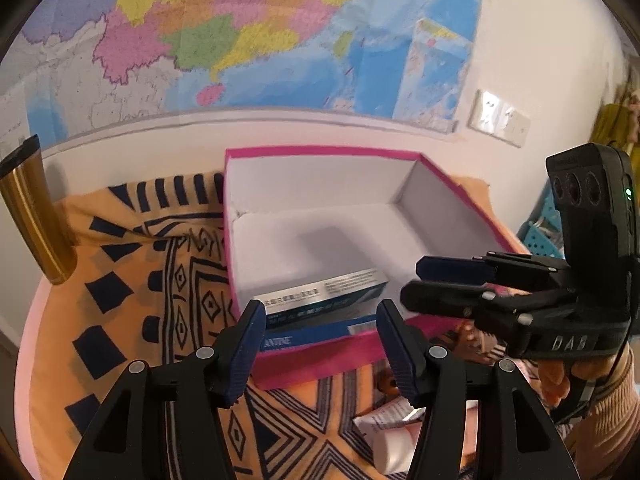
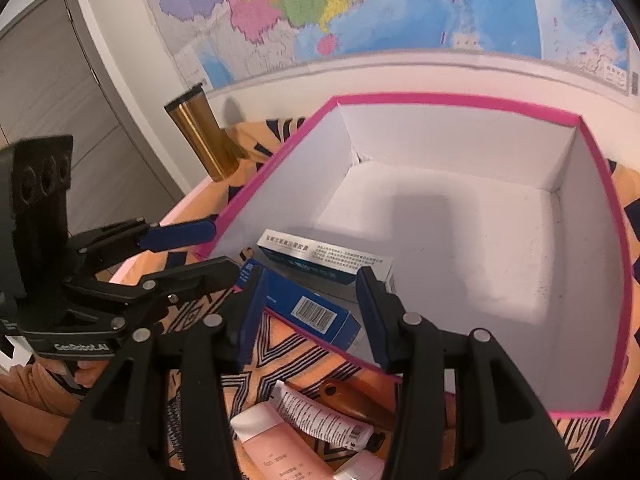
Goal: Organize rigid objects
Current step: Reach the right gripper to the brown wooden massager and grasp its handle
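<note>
An open pink box [image 1: 320,152] [image 2: 440,98] with a white inside stands on the patterned cloth. Two cartons lie in it by the near wall: a white-and-blue one [image 1: 320,292] [image 2: 324,256] and a dark blue one with a barcode [image 1: 304,336] [image 2: 312,312]. My left gripper [image 1: 320,320] [image 2: 224,248] hovers at the box's near wall, open and empty, the cartons beyond its tips. My right gripper [image 2: 310,292] [image 1: 410,282] hangs over the near right part of the box, open, with nothing between its fingers.
A white tube [image 2: 320,416], a pink bottle [image 2: 276,452] and a brown item [image 2: 352,400] lie on the orange cloth [image 1: 120,280] before the box. A gold tumbler [image 1: 32,208] [image 2: 204,136] stands at the back left. A map covers the wall.
</note>
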### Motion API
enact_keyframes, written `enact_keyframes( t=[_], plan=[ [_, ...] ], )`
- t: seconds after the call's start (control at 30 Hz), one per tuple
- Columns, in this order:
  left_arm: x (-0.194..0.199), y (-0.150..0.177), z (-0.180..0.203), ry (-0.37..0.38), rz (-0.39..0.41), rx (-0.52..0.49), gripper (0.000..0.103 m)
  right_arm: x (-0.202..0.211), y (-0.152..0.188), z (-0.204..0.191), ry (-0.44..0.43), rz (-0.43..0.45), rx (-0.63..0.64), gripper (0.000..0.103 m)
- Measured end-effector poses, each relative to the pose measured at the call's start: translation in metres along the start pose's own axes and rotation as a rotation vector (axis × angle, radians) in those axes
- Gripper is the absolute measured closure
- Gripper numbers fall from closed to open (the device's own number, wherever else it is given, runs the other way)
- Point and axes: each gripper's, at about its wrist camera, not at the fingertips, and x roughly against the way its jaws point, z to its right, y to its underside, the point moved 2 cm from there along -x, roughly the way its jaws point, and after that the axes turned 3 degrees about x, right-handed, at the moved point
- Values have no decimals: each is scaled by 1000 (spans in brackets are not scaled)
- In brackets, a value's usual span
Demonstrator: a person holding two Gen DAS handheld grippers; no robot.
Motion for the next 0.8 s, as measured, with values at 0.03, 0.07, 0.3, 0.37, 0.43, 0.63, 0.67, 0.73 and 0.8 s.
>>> enact_keyframes(
  t=[0.03, 0.07, 0.3, 0.37, 0.43, 0.63, 0.67, 0.73, 0.8],
  plan=[
    [4, 1, 2, 14, 10, -6, 44, 6, 0, -1, -4, 15, -2, 55],
    [9, 3, 5, 31, 19, -13, 44, 15, 2, -3, -5, 32, -1, 55],
    [22, 25, 30, 134, 14, -86, 44, 67, 21, -3, 4, 120, -24, 54],
    [18, 33, 38, 157, -13, -104, 44, 82, 34, 4, 20, 133, -43, 53],
    [11, 40, 44, 167, -41, -115, 44, 89, 46, 11, 51, 127, -64, 53],
    [-22, 60, 57, 204, -156, -118, 44, 89, 92, 51, 134, 44, -198, 53],
    [-28, 61, 58, 211, -174, -115, 44, 86, 100, 60, 147, 22, -230, 53],
    [-39, 62, 58, 206, -205, -103, 44, 79, 110, 72, 156, -1, -273, 53],
    [-51, 62, 57, 204, -240, -87, 44, 71, 120, 83, 163, -25, -314, 53]
  ],
)
